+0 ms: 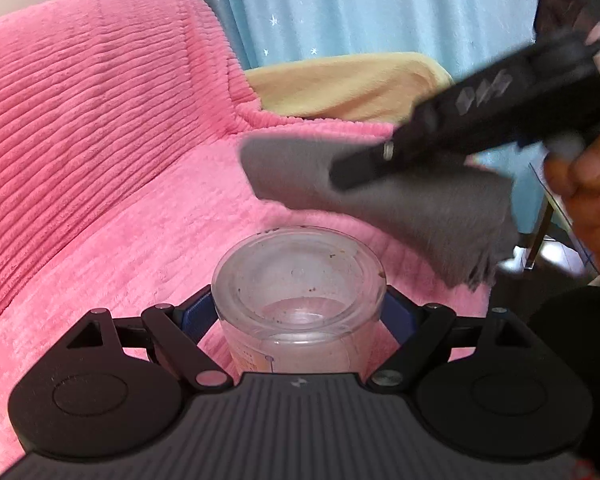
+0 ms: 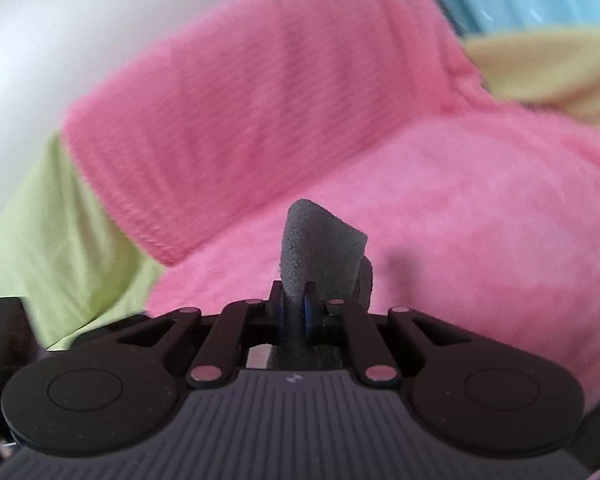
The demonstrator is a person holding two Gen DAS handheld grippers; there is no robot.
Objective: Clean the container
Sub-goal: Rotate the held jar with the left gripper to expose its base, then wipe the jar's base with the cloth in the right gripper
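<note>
My left gripper is shut on a clear round container, held with its open mouth facing the camera; dark specks dot its rim and inside. My right gripper comes in from the upper right, shut on a grey cloth that hangs just above and to the right of the container's mouth, apart from it. In the right wrist view the gripper pinches the grey cloth, which sticks up between the blue pads. The container is not in that view.
A pink ribbed blanket covers the sofa behind and under the container. A yellow cushion lies behind it, blue curtains beyond. A green cover shows at left in the right wrist view. The person's hand holds the right gripper.
</note>
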